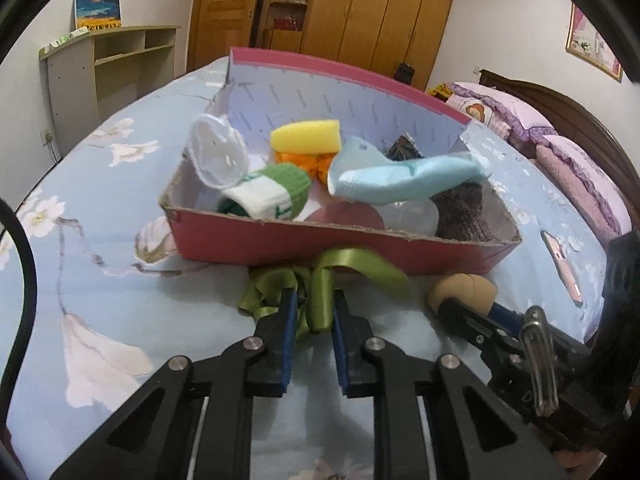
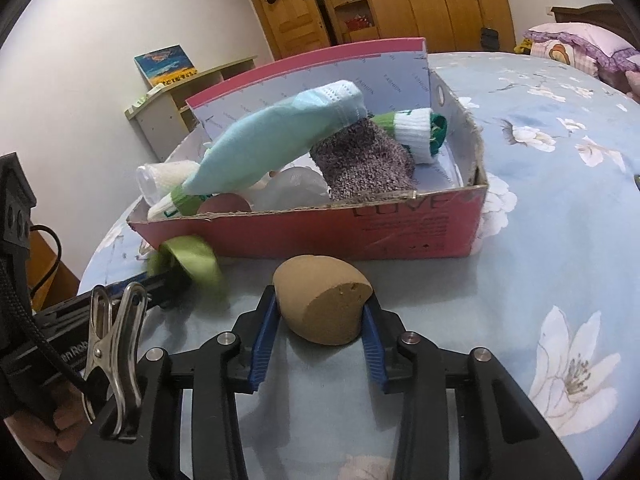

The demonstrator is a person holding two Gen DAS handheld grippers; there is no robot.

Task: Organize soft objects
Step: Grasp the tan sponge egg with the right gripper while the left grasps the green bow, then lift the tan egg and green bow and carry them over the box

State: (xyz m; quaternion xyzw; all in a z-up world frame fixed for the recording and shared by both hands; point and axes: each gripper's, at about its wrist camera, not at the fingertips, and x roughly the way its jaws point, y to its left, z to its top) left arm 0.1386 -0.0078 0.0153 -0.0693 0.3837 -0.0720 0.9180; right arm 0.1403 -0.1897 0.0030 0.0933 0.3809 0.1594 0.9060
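Green satin ribbon (image 1: 320, 280) and tan foam sponge (image 2: 326, 306) are clamped in your left hand-held gripper (image 1: 314, 312) and right hand-held gripper (image 2: 320, 316); lift both gently over the near wall of the pink cardboard box (image 1: 320, 246).

We see a red box (image 1: 360, 246) with a pale lilac printed lining, resting on a bed (image 1: 120, 208) whose sheet is light blue with white blossoms. Inside lie a yellow sponge (image 1: 305, 134), a pale blue sock (image 1: 400, 178), a green-and-white striped sock (image 1: 272, 194) and a speckled grey-brown sock (image 2: 362, 160). In front — an olive-green ribbon (image 1: 320, 284) and a tan sponge (image 2: 324, 304), between black grippers with blue pads (image 2: 262, 340).
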